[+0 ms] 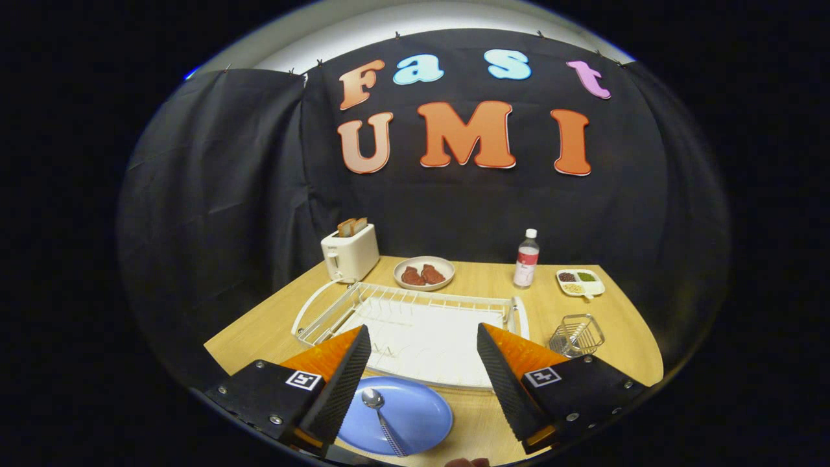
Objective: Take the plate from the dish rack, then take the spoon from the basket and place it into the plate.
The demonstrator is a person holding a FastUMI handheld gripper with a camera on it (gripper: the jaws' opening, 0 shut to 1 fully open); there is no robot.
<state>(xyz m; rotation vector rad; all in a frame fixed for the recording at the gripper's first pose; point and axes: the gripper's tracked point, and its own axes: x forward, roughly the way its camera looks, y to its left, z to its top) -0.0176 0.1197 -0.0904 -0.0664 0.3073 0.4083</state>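
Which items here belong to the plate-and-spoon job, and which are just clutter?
Job items: blue plate with the spoon lying on it, dish rack, wire basket, gripper with fingers apart above the plate.

Clutter: toaster, bowl, bottle, divided dish.

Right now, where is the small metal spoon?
The small metal spoon lies on the round blue plate, between the open hand-held gripper fingers, just before the white wire dish rack.

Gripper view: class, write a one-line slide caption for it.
Open gripper above a blue plate holding the spoon, with the dish rack and wire basket beyond.
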